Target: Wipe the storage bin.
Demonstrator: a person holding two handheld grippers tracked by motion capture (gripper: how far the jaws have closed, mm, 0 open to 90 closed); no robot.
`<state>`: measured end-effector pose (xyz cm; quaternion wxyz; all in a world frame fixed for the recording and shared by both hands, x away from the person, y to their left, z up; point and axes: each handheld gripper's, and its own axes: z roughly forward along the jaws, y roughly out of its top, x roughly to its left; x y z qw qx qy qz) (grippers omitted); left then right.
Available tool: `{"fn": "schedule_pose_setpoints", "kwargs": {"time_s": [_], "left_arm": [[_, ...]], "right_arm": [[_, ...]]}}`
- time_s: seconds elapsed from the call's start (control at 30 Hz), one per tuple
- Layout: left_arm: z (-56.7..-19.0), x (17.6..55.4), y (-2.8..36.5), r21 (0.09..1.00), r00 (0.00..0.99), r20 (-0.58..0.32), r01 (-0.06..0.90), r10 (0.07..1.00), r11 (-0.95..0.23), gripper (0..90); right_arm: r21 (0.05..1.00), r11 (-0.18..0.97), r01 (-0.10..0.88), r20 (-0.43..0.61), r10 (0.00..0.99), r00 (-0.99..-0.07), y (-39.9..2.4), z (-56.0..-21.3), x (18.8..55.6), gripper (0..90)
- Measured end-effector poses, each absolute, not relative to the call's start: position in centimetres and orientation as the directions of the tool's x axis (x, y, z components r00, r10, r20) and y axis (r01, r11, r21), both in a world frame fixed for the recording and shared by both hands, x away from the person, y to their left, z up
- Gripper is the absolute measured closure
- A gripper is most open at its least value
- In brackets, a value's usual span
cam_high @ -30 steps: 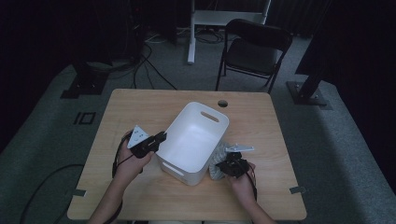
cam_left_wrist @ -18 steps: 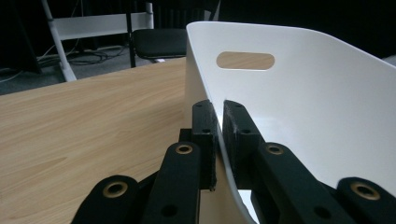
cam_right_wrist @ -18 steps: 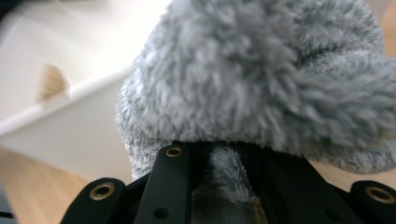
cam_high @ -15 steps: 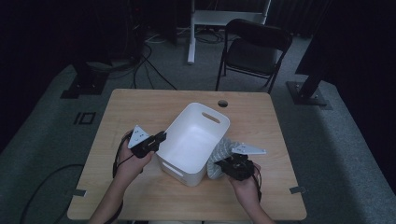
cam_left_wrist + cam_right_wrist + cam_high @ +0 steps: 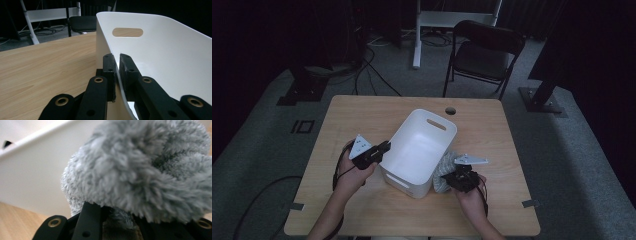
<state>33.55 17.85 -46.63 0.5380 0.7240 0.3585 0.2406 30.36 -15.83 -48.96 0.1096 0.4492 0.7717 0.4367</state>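
Observation:
A white plastic bin (image 5: 422,150) with slot handles stands in the middle of the wooden table (image 5: 362,115). My left gripper (image 5: 381,149) is shut on the bin's left rim; in the left gripper view its jaws (image 5: 117,65) pinch the thin white wall (image 5: 162,50) from both sides. My right gripper (image 5: 453,176) is shut on a grey fluffy cloth (image 5: 443,167), held against the outside of the bin's right wall. In the right gripper view the cloth (image 5: 140,170) bulges over the jaws and hides their tips, with the white wall (image 5: 32,175) just behind.
A round cable hole (image 5: 450,110) lies in the table behind the bin. A black folding chair (image 5: 487,50) stands beyond the far edge. Bare wood stretches left of the bin and along the front edge.
The right gripper and the grey cloth have shifted a little by the bin's right wall, and its top plate has turned. The left gripper has kept its hold on the rim.

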Motion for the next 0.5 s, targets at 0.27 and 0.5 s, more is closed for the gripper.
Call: {"fn": "schedule_pose_setpoints", "kwargs": {"time_s": [0.27,0.5], "left_arm": [[-46.6,33.6,17.8,0.951,0.621,-0.038,0.263,0.783,-0.163,82.9],[-46.7,33.5,17.8,0.951,0.61,-0.042,0.267,0.792,-0.155,82.1]], "right_arm": [[0.742,0.225,0.632,0.224,0.805,-0.55,-15.8,-50.4,31.4,77.5],[0.696,0.24,0.677,0.238,0.812,-0.533,-15.8,-52.1,32.3,77.5]]}}
